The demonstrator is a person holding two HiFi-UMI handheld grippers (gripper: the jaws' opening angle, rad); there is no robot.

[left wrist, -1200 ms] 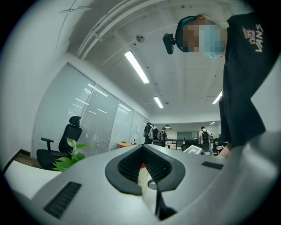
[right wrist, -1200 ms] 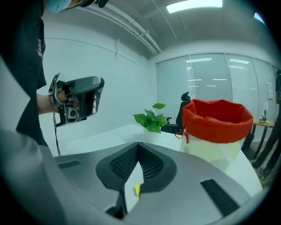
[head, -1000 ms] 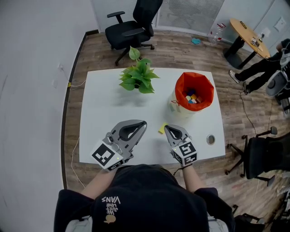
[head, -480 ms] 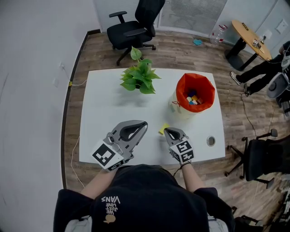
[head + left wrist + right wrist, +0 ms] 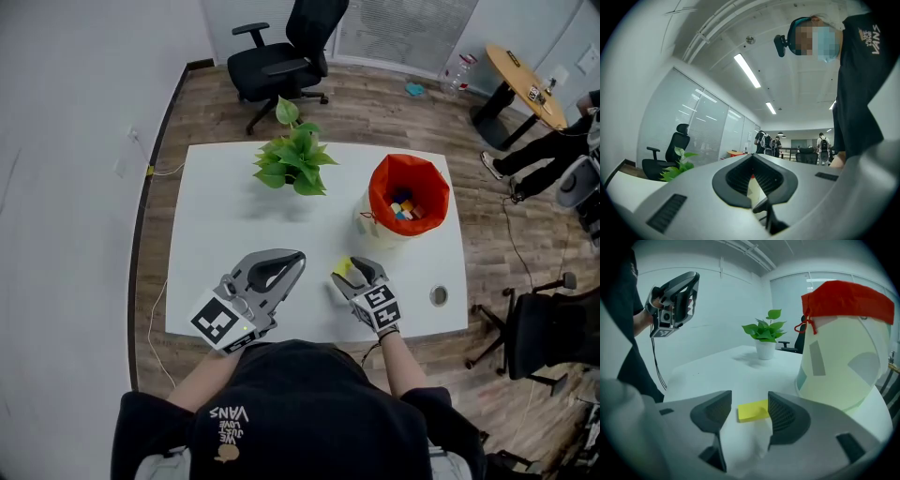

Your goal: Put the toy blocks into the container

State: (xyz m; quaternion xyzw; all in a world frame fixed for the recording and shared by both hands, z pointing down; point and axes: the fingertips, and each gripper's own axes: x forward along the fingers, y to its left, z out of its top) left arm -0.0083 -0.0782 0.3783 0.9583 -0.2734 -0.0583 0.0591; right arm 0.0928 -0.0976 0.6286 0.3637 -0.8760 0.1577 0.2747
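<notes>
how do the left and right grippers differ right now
The left gripper is shut and empty; the right gripper has just been opening its jaws, now apart round the yellow block. The left gripper is level above the table; the right gripper tilts down toward it. Both carry marker cubes.

Left gripper [image 5: 753, 156] fingers [image 5: 730, 183] pressed together

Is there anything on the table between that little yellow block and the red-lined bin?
No. The head view shows only bare white table between the yellow block and the red-lined bin; the right gripper view agrees.
</notes>
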